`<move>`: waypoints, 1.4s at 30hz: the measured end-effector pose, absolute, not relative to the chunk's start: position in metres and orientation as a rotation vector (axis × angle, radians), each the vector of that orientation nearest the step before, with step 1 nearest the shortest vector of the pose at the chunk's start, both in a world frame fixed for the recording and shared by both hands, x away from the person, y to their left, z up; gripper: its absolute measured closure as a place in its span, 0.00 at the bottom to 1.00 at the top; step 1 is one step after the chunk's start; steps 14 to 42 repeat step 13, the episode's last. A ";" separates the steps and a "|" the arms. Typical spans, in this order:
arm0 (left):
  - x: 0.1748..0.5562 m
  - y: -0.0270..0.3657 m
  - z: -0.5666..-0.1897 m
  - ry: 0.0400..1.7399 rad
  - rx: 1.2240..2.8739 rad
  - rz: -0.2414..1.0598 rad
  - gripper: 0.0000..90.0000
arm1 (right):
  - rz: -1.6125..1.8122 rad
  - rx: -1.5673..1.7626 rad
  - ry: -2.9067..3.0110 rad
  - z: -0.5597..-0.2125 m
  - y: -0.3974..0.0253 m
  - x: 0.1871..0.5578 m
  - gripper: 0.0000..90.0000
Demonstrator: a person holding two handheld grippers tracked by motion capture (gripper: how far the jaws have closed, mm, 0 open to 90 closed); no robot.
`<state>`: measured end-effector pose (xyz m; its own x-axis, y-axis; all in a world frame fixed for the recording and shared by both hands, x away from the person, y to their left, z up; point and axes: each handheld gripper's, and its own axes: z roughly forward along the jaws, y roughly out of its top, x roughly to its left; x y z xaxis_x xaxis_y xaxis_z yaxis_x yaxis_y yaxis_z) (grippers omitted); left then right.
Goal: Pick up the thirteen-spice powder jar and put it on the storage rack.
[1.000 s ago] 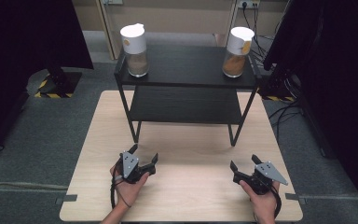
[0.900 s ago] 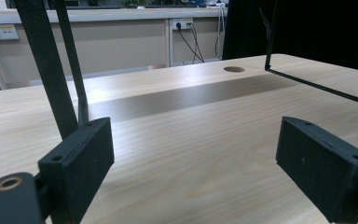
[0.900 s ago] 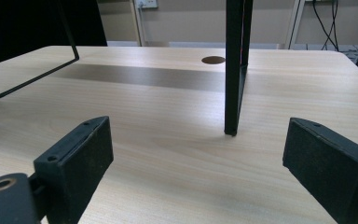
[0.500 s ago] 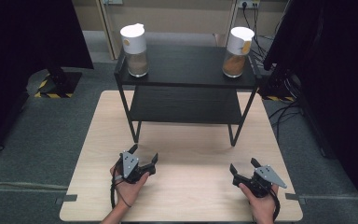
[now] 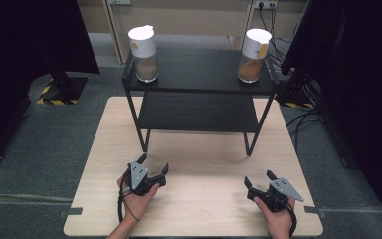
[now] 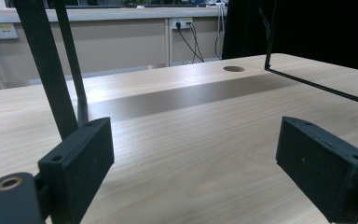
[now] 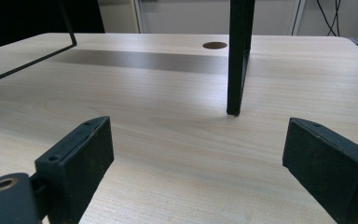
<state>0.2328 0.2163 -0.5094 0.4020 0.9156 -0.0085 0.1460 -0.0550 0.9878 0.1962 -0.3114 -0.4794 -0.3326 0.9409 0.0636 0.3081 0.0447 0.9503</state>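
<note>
The left hand-held gripper [image 5: 155, 173] rests low over the near part of the counter [image 5: 204, 164], its jaws spread wide with nothing between them; in the left gripper view only bare wood lies in the gap, and the jaws touch nothing. The person's left hand [image 5: 138, 195] wraps it from behind, the forearm coming in from the near edge, and the jaws point forward and a little to the right, toward the rack's near left leg [image 5: 138, 122]. The right hand-held gripper [image 5: 257, 180] sits at about the same depth, well apart from the left one, also wide open and empty. The right hand [image 5: 276, 219] grips it from below, and its jaws aim forward and slightly left; in the right gripper view the rack's near right leg [image 7: 238, 56] stands upright just ahead, a little right of the middle of the gap.

Beyond both grippers stands a black two-tier rack [image 5: 199, 112] on the far half of the counter, its long axis running left to right. On its top shelf, near the left end, stands a clear jar with a white lid [image 5: 144, 53], upright, holding brownish contents. Near the right end stands a second white-lidded jar [image 5: 252, 48], also upright, its contents more orange. The two jars are well apart from each other and from both grippers.
</note>
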 end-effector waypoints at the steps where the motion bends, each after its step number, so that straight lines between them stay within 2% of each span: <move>1: 0.233 0.216 -0.509 0.991 1.506 0.836 0.12 | 1.305 1.266 1.706 -0.479 -0.312 0.196 0.10; 42: 0.233 0.216 -0.509 0.992 1.507 0.837 0.12 | 1.322 1.278 1.704 -0.480 -0.315 0.197 0.10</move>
